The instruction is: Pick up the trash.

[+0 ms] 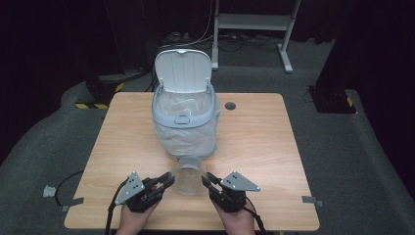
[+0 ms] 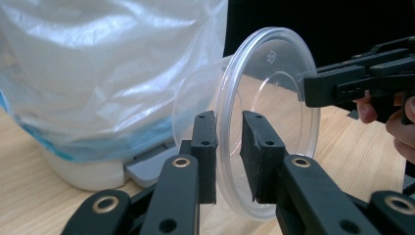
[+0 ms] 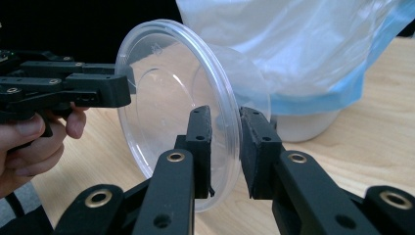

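A clear round plastic container (image 1: 188, 174) hangs on its side just above the wooden table (image 1: 254, 142), its open mouth toward me. My left gripper (image 1: 169, 178) is shut on the left side of its rim and my right gripper (image 1: 208, 180) on the right side. In the left gripper view the left gripper (image 2: 228, 147) has the container (image 2: 274, 98) rim between its pads, and the right gripper (image 2: 313, 88) bites the far edge. In the right gripper view the right gripper (image 3: 226, 142) clamps the container (image 3: 161, 98) rim, with the left gripper (image 3: 120, 90) opposite.
A pale blue bin (image 1: 183, 120) lined with a clear bag stands just behind the container, its white lid (image 1: 182, 68) tipped open. A cable hole (image 1: 230, 105) sits right of the bin. A white stand (image 1: 254, 22) is on the floor beyond the table.
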